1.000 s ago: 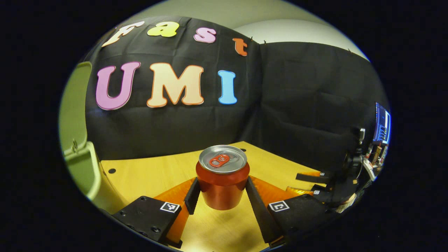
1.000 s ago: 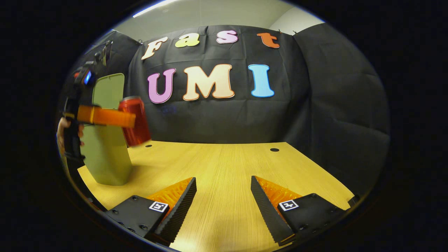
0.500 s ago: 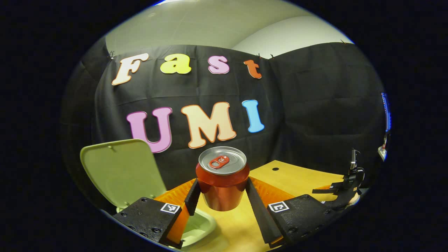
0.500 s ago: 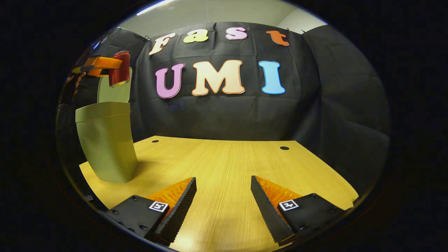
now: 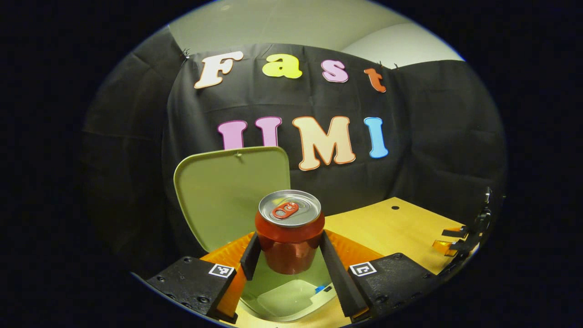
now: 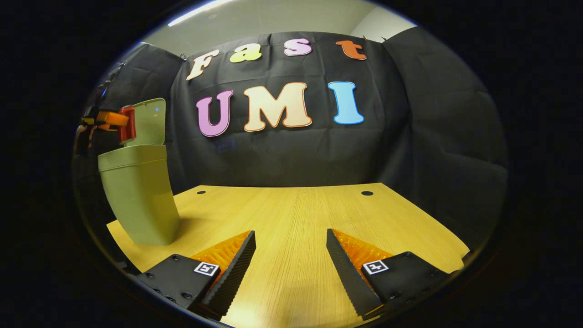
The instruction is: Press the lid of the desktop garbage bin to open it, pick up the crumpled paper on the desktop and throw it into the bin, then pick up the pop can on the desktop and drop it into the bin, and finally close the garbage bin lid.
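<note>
Step in hand, as I judged it, was the can drop; the left gripper was clamped on the can, both fingers pressing its sides, and held it upright in the air right over the open mouth of the bin; the bin opening sat at 6 o'clock from the can in the left gripper view, the raised lid standing at 10 o'clock behind it; a small blue bit showed at the bin rim, could not tell what it was; no crumpled paper lay on the table, so the paper step looked done, though the inside of the bin was too dim to confirm it; next move called for spreading the fingers so the can falls straight in, keeping it centred clear of the rim, then pressing the lid down to close; the can looked red with a silver top and a red pull tab, undented, tab unbroken; in the right gripper view the can showed far off at 9 o'clock, just above the bin, with the lid upright behind it; the right gripper hung low over the table with its fingers apart, holding nothing, well away from the bin.
</note>
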Demonstrator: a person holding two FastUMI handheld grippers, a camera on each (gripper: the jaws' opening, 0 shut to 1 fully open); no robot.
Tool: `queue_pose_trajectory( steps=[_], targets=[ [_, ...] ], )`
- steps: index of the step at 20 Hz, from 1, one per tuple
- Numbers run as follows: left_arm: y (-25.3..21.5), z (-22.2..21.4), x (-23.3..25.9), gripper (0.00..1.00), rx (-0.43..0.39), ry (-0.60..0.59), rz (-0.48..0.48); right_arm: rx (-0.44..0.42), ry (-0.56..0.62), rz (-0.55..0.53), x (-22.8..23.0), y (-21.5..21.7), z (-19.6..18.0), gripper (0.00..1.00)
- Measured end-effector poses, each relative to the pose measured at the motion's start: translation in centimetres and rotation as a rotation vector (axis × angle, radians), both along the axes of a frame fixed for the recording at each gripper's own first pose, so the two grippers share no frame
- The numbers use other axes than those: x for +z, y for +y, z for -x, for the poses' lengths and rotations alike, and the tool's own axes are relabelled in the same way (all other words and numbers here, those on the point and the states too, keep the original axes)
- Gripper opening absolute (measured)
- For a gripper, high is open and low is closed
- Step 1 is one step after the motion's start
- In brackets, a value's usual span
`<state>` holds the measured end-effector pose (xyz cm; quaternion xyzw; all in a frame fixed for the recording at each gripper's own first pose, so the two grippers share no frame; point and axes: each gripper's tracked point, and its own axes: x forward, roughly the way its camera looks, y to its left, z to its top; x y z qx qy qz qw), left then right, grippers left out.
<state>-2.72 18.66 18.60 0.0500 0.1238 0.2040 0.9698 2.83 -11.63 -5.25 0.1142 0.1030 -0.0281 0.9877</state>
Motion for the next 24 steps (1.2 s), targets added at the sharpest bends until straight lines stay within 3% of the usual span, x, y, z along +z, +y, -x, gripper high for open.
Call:
queue_pose_trajectory(
  steps=[5,7,14,16,24],
  targets=[
    [1.1,0.1,0.1,0.79,0.031,-0.002,0.014,-0.005,0.002,0.001,-0.1,-0.3,0.2,0.98],
    [1.0,-0.2,1.0,0.87,0.033,-0.023,0.016,-0.002,0.006,0.003,-0.1,-0.3,0.2,0.98],
    [1.3,-2.0,8.4,0.89,0.054,-0.135,-0.003,0.019,0.02,0.014,-0.4,0.7,-0.1,0.99],
    [2.0,-2.7,10.5,0.85,0.08,-0.156,-0.017,0.029,0.028,0.017,-0.6,1.1,-0.1,0.99],
    [6.2,-5.4,14.6,0.87,0.209,-0.168,-0.083,0.051,0.042,0.023,-1.0,1.9,-0.5,0.98]
  ],
)
